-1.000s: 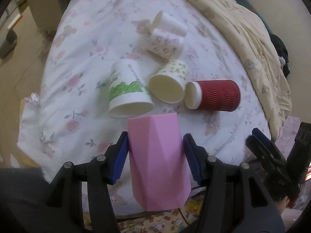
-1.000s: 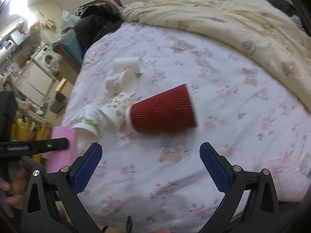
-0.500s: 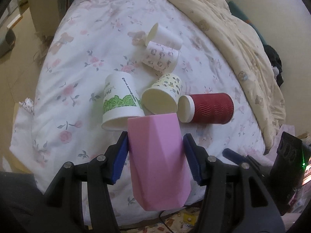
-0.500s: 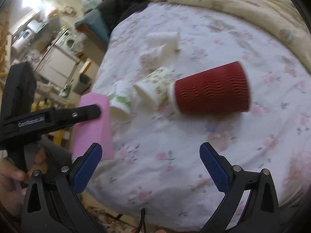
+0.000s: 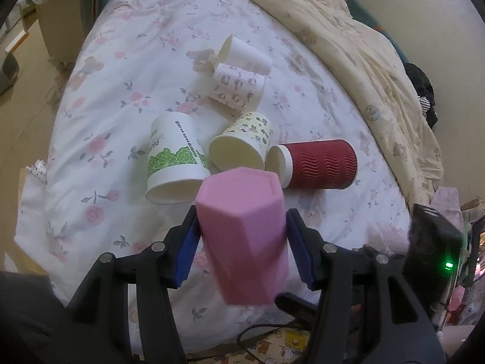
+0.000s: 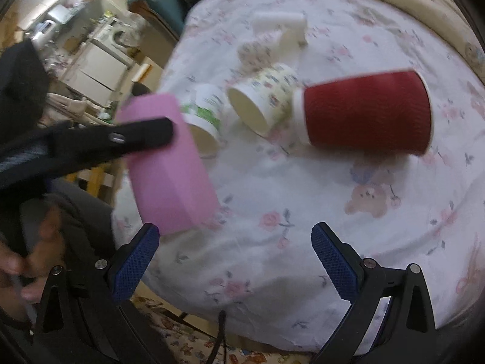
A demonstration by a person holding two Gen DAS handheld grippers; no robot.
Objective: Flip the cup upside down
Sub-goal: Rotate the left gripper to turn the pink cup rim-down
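The left tool [image 5: 242, 238] is clamped on the pink faceted cup [image 5: 242, 230], its blue pads pressing the cup's two sides, and the cup hangs in the air over the near edge of the bed [image 5: 100, 97] rather than resting on it. In the left wrist view a closed, flat hexagonal face points away from the camera toward the pile of paper cups, which I take to be the cup's base (its mouth is not visible in either view, so this is a judgement). The right tool [image 6: 235, 262] is spread wide with nothing between its pads, held low over the floral sheet just in front of the red ribbed cup [image 6: 368, 112], which lies on its side. Beside it lie the cream patterned cup [image 6: 266, 100] and the green-printed cup [image 5: 174, 157], both tipped over, with two more white cups [image 5: 242, 69] farther back. The step in hand looks like the turn itself — the pink cup is gripped and lifted but not yet set down. The next move calls for rotating the wrist until the mouth faces the sheet, then lowering onto a bare patch of bedding clear of the paper cups — the soft, uneven surface could let it topple on release.
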